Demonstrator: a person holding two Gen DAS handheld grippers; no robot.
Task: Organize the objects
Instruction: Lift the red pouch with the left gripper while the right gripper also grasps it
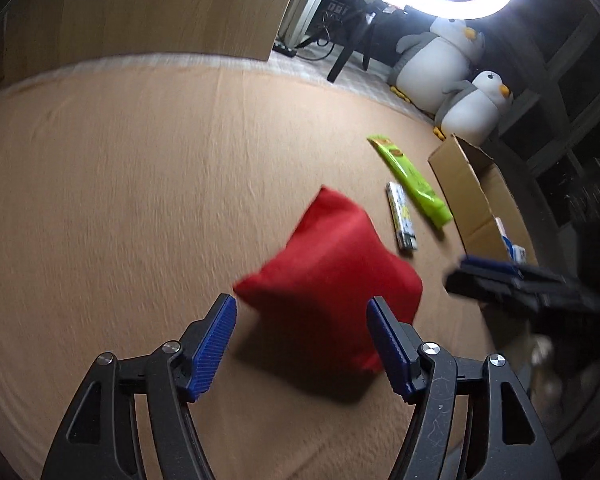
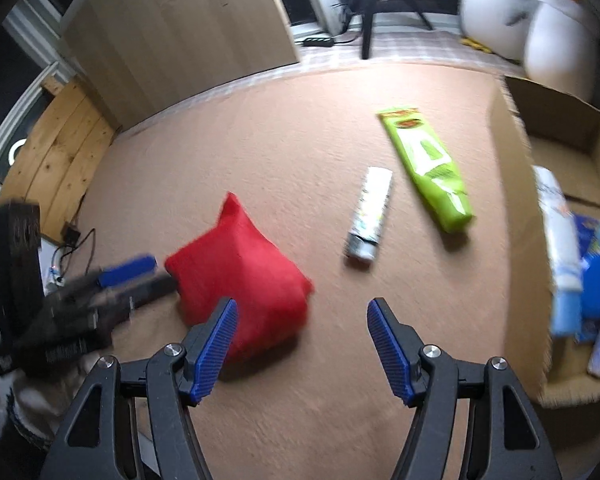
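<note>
While both claws, left [image 1: 302, 342] and right [image 2: 302, 344], gape empty, the green tube [image 2: 428, 166] lies slantwise, its cap end toward the box [image 2: 512, 208].

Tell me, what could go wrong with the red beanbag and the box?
1. The left gripper has open jaws around the near edge of the soft red beanbag; a shallow pinch might let it sag and slip.
2. The cardboard box already holds packets, so the bulky bag may not settle inside.
3. The green pouch and the small white pack lie between bag and box; a low carry could knock them.
</note>
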